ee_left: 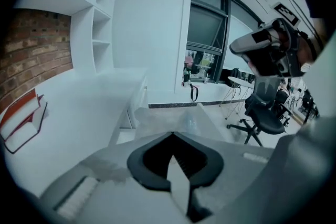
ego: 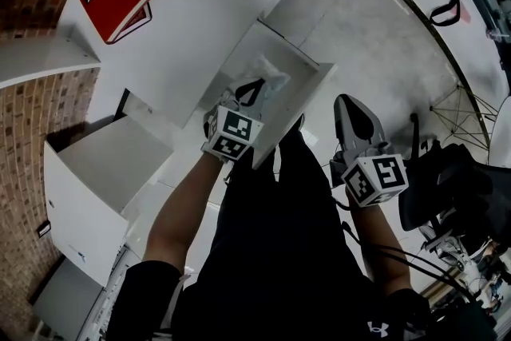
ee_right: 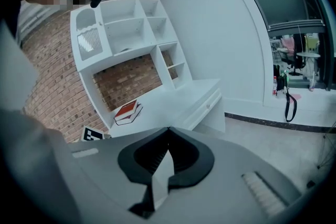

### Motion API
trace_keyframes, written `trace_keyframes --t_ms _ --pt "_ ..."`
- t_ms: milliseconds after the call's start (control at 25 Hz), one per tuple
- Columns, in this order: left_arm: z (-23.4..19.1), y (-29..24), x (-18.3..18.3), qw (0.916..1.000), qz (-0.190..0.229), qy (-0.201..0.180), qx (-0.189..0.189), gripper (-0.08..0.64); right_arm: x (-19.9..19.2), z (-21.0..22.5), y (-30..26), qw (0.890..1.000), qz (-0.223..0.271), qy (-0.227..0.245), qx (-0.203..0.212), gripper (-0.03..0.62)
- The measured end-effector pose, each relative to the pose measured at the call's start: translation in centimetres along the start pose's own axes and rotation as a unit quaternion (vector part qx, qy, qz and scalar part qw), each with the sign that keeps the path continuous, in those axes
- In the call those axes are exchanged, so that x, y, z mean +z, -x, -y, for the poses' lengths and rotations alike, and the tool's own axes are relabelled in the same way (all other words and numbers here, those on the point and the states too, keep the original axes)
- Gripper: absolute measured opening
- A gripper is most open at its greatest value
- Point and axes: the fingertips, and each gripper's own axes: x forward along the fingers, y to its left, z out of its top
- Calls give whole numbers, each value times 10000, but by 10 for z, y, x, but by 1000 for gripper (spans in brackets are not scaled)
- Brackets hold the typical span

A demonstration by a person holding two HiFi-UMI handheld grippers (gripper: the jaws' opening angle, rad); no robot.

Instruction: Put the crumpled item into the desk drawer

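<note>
In the head view the left gripper [ego: 254, 85] covers the near half of the drawer [ego: 307, 104]. The near edge of the crumpled item [ego: 273, 78] there disappears under the gripper's closed tips, and its material is too washed out to tell. The drawer's nearest corner is lost behind the person's dark clothing [ego: 271, 243]. In the left gripper view the gripper's own body hides the drawer's floor. On the surface left of the drawer, the red book [ee_left: 21, 120] is cut by the picture's edge.
</note>
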Motion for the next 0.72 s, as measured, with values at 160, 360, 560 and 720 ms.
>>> trace_keyframes --t_ms 160,360,560,720 --pt "-4 -30 -24 9994 -348 12 -23 2 -4 16 2 9999 -95 -52 -110 3" --pt "-7 -61 -53 9974 -710 81 -78 2 -9 30 2 9995 -195 -149 -216 3" --pt "-7 -83 -75 9952 -966 31 -130 2 -16 38 0 9990 -319 -182 -254 3" --pt "-7 -98 -92 9934 -1132 -73 -186 2 -26 43 -4 9984 -438 -238 -269 3"
